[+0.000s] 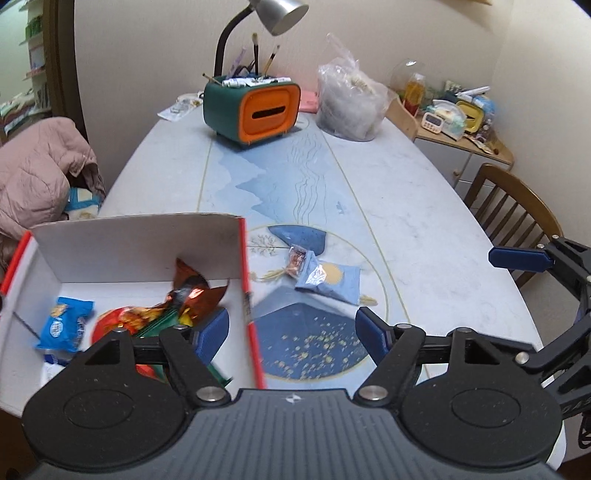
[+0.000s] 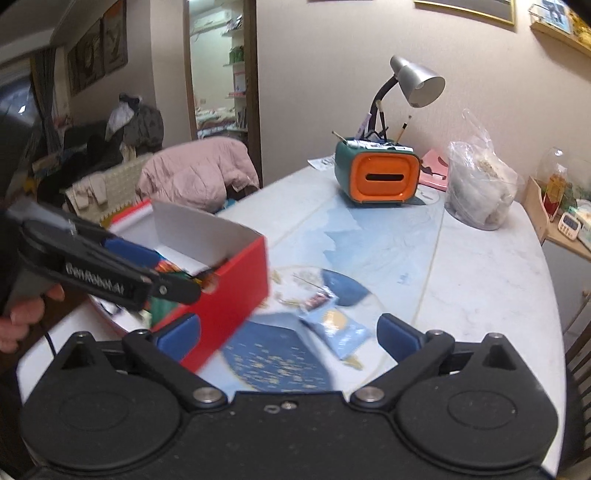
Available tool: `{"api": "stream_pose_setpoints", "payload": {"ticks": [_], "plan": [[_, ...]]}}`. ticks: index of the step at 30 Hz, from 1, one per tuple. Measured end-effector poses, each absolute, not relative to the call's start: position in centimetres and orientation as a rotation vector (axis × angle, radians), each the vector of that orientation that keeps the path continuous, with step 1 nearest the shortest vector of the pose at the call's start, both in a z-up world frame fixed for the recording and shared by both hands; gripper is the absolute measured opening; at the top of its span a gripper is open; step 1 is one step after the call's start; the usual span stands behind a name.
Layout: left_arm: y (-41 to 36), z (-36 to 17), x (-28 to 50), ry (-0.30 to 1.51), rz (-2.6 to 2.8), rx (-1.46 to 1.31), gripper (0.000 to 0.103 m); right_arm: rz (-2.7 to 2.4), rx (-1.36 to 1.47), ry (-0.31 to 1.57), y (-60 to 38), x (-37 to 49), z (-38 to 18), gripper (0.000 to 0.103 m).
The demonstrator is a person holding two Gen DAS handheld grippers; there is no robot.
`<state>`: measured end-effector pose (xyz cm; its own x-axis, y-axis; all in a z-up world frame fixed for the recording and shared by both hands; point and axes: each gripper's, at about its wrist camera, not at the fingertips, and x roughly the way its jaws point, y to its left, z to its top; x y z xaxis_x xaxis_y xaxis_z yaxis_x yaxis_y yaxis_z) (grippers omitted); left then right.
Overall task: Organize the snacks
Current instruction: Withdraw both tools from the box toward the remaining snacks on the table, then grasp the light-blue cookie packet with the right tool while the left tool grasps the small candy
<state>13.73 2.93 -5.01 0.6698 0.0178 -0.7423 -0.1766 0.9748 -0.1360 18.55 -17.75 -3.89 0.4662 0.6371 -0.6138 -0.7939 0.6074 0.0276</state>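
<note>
A red-walled white cardboard box (image 1: 236, 254) blocks the near left of the pale marble-patterned desk (image 1: 424, 221); a light blue snack packet (image 1: 332, 282) and a small brown wrapped snack (image 1: 297, 260) lie in the open centre. Beyond, bare surface runs to a green-and-orange tissue box (image 1: 255, 109) and a clear plastic bag (image 1: 351, 107).

Ahead of the gripper, a pale worktop (image 1: 424, 221) printed with a blue mountain scene runs toward a cream wall (image 1: 369, 29), where a silver gooseneck lamp (image 1: 280, 14) leans. Off to its right, a wooden chair (image 1: 517, 206) sits beside a low cabinet (image 1: 461, 155) in the corner. To its left, a pink padded jacket (image 2: 199, 173) drapes over a seat, before an open doorway (image 2: 221, 74).
</note>
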Motion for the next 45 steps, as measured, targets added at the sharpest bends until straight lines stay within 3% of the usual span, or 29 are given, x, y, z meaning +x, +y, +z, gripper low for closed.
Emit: {"api": "stream_pose_setpoints", "payload": {"ticks": [13,19,35,41,45], "plan": [[-0.5,-6.8,18.3,0.845,0.256,-0.206,0.075,1.053,-0.45,0.68,-16.0,27.1,-10.0,0.102],[-1.3,-7.1,19.0,0.835,0.322,-0.227,0.075,1.148,-0.551,0.696,-12.4,29.8,-13.9,0.097],[0.4,-8.0,26.9,0.957,0.331,-0.313,0.075,1.248,-0.534,0.799,-9.7,34.6,-18.3,0.065],[2.1,-8.2,29.1,0.974,0.326,-0.378,0.075,1.264,-0.513,0.777,-10.1,35.0,-18.4,0.061],[2.2,-9.4,31.2,1.033,0.329,-0.37,0.075,1.27,-0.549,0.738,-9.8,34.4,-18.4,0.051]]}}
